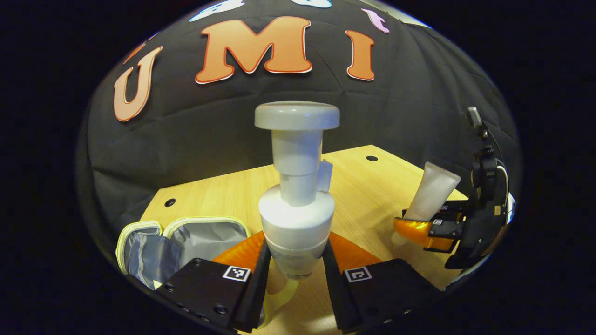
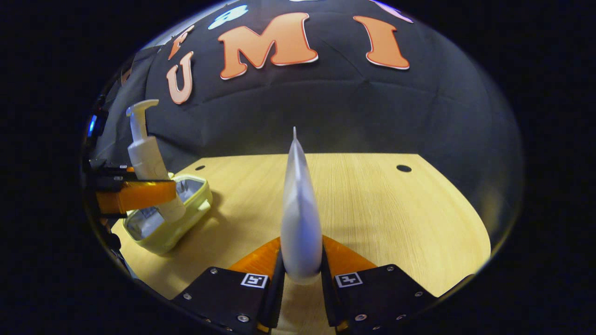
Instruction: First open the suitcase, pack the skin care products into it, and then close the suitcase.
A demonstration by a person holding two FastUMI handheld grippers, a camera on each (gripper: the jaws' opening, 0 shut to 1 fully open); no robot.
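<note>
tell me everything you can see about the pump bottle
The pump bottle is white, plastic-looking, with a rounded body, a stepped collar and a broad flat pump head with a short spout. It stands upright, lifted off the table, clamped at its lower body between the fingers of the left gripper. In the right gripper view it hangs above the open suitcase. Nothing else touches it.

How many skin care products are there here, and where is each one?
2. A pump bottle is held upright in the left gripper, near the open case. A tube is clamped in the right gripper. More may be hidden.
</note>
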